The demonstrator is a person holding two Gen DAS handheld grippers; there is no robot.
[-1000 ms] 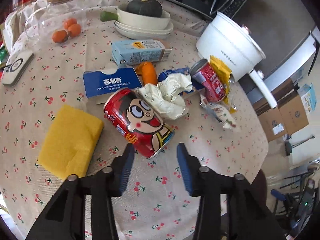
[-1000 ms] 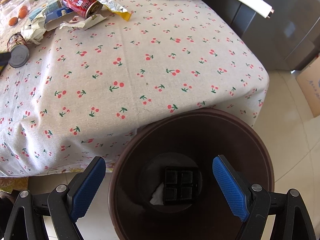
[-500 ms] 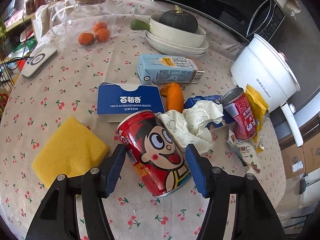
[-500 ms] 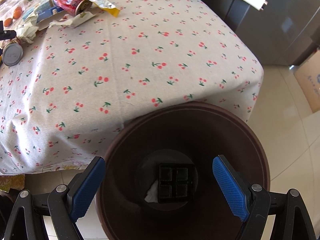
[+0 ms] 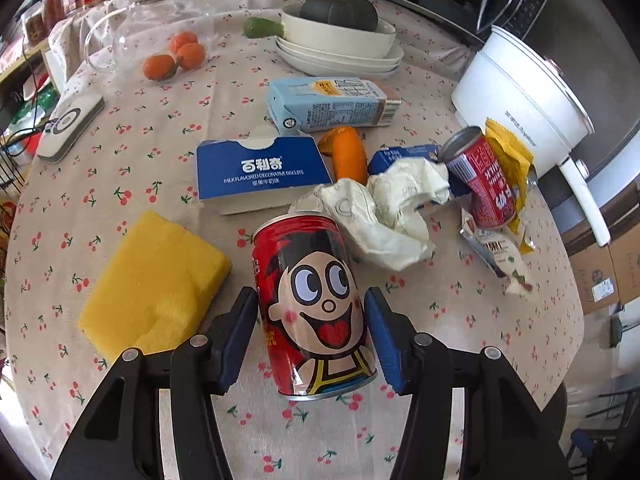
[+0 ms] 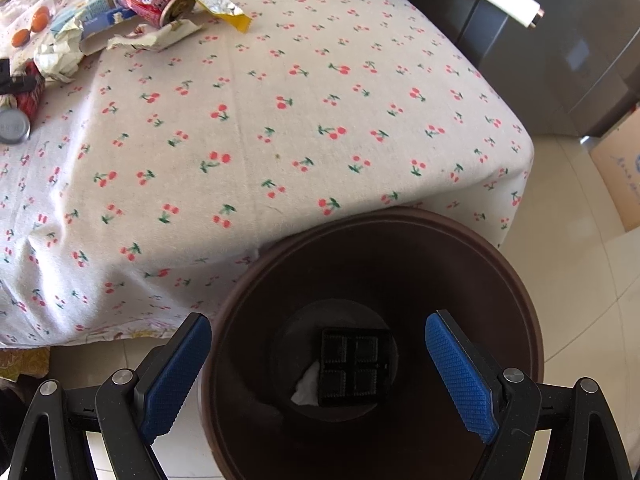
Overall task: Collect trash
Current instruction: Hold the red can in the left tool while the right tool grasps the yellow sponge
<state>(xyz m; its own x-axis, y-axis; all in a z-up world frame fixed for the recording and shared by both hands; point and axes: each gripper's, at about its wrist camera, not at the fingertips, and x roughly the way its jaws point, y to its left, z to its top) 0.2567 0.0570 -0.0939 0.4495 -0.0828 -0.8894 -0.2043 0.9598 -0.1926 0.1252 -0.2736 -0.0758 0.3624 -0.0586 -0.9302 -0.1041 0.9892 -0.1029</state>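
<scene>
While the left tool point(image 5: 311, 322) closes around it, the red can point(image 5: 314, 308) lies lengthwise between the pads, bottom toward the camera.

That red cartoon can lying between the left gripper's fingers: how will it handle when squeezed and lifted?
The red can lies on its side, so it may roll if nudged. Its glossy round wall could slip between the closing left gripper pads. It looks like thin metal, probably light if empty, and may dent.

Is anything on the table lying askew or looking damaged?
Yes. A red cartoon can lies on its side between the left tool pads. A second can lies tipped among crumpled paper and torn wrappers.
</scene>
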